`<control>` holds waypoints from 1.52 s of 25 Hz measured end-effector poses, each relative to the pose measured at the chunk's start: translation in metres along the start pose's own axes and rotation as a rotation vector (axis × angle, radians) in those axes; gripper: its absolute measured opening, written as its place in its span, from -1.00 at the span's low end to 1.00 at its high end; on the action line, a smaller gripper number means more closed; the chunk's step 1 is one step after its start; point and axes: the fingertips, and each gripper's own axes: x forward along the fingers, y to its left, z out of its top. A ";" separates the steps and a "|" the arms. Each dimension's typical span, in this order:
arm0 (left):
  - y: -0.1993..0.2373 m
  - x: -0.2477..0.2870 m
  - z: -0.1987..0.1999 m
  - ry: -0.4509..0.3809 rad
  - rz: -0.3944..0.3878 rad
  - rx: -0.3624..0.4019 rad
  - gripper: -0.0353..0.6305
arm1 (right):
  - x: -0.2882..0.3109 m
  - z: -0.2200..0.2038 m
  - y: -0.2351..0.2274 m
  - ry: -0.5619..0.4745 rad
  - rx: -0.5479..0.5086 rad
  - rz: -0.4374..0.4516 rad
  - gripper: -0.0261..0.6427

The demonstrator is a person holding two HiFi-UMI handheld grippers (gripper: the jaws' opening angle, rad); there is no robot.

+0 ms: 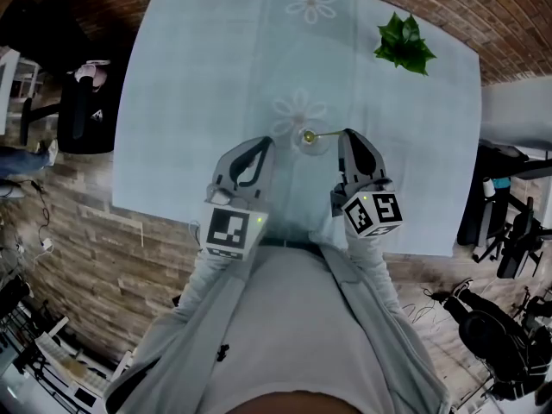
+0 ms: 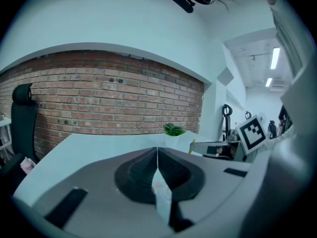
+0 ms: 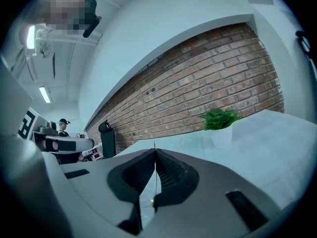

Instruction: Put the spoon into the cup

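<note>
Item 1. Small clear glass cup (image 1: 309, 141): stands upright near the middle of the pale blue flower-printed tablecloth (image 1: 216, 59), between the two grippers, where either one can reach it.

Item 2. Thin gold-coloured metal spoon (image 1: 324, 133): bowl end at the cup's mouth, handle lying nearly level and running off to the right. The head view does not make clear whether the bowl is already below the rim or only over it.

Item 3. Right gripper (image 1: 346, 134): jaws closed on the spoon's handle end. The right gripper view shows a fine gold line pinched between them. It grips the far end, probably so that the bowl leads into the cup.

Item 4. Left gripper (image 1: 266, 143): jaws together with nothing in them. It sits near the cup without touching it, likely placed there to steady the glass if needed.

Item 5. Green leafy potted plant (image 1: 404, 43): at the far right corner, well apart from the cup, and has no part in the job.
</note>
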 end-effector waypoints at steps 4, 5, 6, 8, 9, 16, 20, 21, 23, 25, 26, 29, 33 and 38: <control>0.001 0.000 -0.001 0.003 0.004 -0.014 -0.83 | 0.005 -0.009 -0.008 0.006 0.049 -0.008 -0.86; 0.002 0.000 -0.002 0.003 0.005 -0.016 -0.83 | 0.007 -0.011 -0.009 0.008 0.056 -0.010 -0.86; 0.003 -0.001 -0.002 0.004 0.008 -0.021 -0.83 | 0.008 -0.013 -0.010 0.009 0.062 -0.012 -0.86; 0.005 -0.003 -0.003 0.007 0.014 -0.029 -0.83 | 0.009 -0.015 -0.012 0.005 0.079 -0.018 -0.86; 0.005 -0.003 -0.004 0.006 0.014 -0.026 -0.83 | 0.010 -0.016 -0.013 0.003 0.088 -0.020 -0.86; 0.002 -0.004 -0.004 -0.014 0.004 0.031 -0.83 | 0.010 -0.024 -0.017 0.009 0.112 -0.015 -0.86; -0.003 -0.007 -0.004 -0.016 -0.001 0.036 -0.83 | 0.011 -0.027 -0.016 0.010 0.095 -0.007 -0.86; -0.003 -0.007 -0.005 -0.014 0.002 0.032 -0.83 | 0.011 -0.027 -0.017 0.012 0.088 -0.004 -0.86; -0.005 -0.008 -0.005 -0.004 0.012 0.006 -0.83 | 0.011 -0.027 -0.017 0.015 0.076 0.000 -0.86; -0.007 -0.008 -0.005 0.001 0.019 -0.011 -0.83 | 0.011 -0.028 -0.017 0.018 0.064 0.002 -0.86; -0.008 -0.008 -0.005 -0.001 0.020 -0.013 -0.83 | 0.011 -0.028 -0.017 0.019 0.058 0.003 -0.86; -0.010 -0.008 -0.004 -0.015 0.016 0.014 -0.83 | 0.012 -0.030 -0.017 0.034 0.044 0.006 -0.86; -0.014 -0.008 -0.004 -0.011 0.024 0.001 -0.83 | 0.015 -0.034 -0.018 0.054 0.045 0.012 -0.86; -0.016 -0.007 -0.002 -0.023 0.025 0.013 -0.83 | 0.019 -0.041 -0.018 0.101 0.036 0.019 -0.82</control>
